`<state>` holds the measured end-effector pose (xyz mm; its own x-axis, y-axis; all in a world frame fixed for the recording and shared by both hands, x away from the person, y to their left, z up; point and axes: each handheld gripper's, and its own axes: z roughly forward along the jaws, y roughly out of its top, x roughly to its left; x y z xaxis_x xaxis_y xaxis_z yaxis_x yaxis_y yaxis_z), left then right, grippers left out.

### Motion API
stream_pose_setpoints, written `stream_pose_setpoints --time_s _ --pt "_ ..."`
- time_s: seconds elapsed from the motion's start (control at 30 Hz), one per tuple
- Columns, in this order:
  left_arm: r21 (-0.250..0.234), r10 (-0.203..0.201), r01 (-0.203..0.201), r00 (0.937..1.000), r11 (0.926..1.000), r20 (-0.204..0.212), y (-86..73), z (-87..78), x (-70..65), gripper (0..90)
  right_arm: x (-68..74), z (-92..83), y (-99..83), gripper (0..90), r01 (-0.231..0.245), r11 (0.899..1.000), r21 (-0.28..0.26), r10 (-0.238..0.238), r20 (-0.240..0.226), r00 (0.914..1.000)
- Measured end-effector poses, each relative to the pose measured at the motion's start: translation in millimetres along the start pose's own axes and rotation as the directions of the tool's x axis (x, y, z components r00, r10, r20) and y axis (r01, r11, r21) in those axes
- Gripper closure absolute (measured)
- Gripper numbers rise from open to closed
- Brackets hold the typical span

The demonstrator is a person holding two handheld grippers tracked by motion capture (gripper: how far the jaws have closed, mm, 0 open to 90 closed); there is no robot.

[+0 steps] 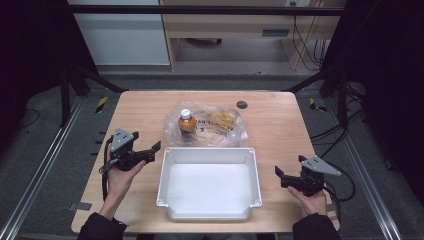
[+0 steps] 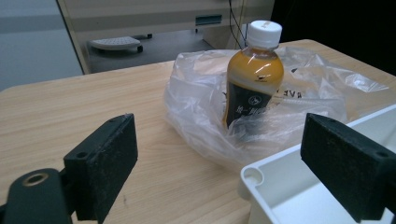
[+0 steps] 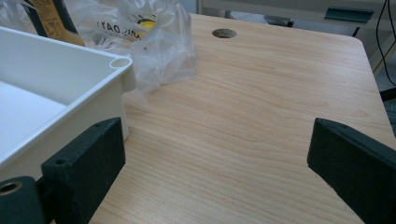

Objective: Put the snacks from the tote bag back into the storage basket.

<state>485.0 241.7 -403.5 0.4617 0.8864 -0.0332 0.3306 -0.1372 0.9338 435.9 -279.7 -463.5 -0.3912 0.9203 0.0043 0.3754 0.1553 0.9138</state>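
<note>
High view, bottle (image 1: 186, 121): upright inside crinkled plastic bag (image 1: 220, 127), toward desk (image 1: 280, 120) far edge, behind tray (image 1: 208, 184).
Left gripper (image 1: 150, 151), right gripper (image 1: 280, 176): fingers wide, empty.
Risk: film snagging, bottle tipping.

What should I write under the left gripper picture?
Open gripper fingers face an upright orange bottle in a plastic bag.

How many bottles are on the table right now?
1: the bottle stands upright in the plastic bag behind the white bin. The crumpled bag may hide others.
</note>
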Motion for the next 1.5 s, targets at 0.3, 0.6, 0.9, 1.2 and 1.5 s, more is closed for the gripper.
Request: stream_pose_setpoints --time_s 0.3,0.6,0.9,1.2,1.5 --pt "-0.019 0.014 -0.014 0.9998 0.9997 0.017 14.0 9.4 -8.3 11.7 0.7 0.3 0.1 4.7 -0.002 1.000 0.003 0.002 -0.004 1.0000" --pt "-0.025 0.025 -0.024 0.9993 0.9994 0.026 22.7 16.8 -14.3 12.7 0.9 1.0 0.0 4.7 -0.001 1.000 0.004 0.001 -0.009 1.0000" --pt "-0.026 0.042 -0.041 0.9985 0.9988 0.034 29.5 26.8 -21.6 14.0 1.0 1.2 0.1 4.8 -0.001 1.000 0.004 0.001 -0.011 0.9999" --pt "-0.032 0.051 -0.050 0.9979 0.9982 0.040 35.1 36.4 -29.1 16.1 0.8 1.8 0.2 4.8 0.005 1.000 0.004 -0.005 -0.010 0.9999" --pt "-0.028 0.074 -0.073 0.9970 0.9970 0.026 38.7 45.3 -35.7 20.8 0.8 1.9 0.3 4.8 0.003 1.000 0.004 -0.003 -0.011 0.9999"
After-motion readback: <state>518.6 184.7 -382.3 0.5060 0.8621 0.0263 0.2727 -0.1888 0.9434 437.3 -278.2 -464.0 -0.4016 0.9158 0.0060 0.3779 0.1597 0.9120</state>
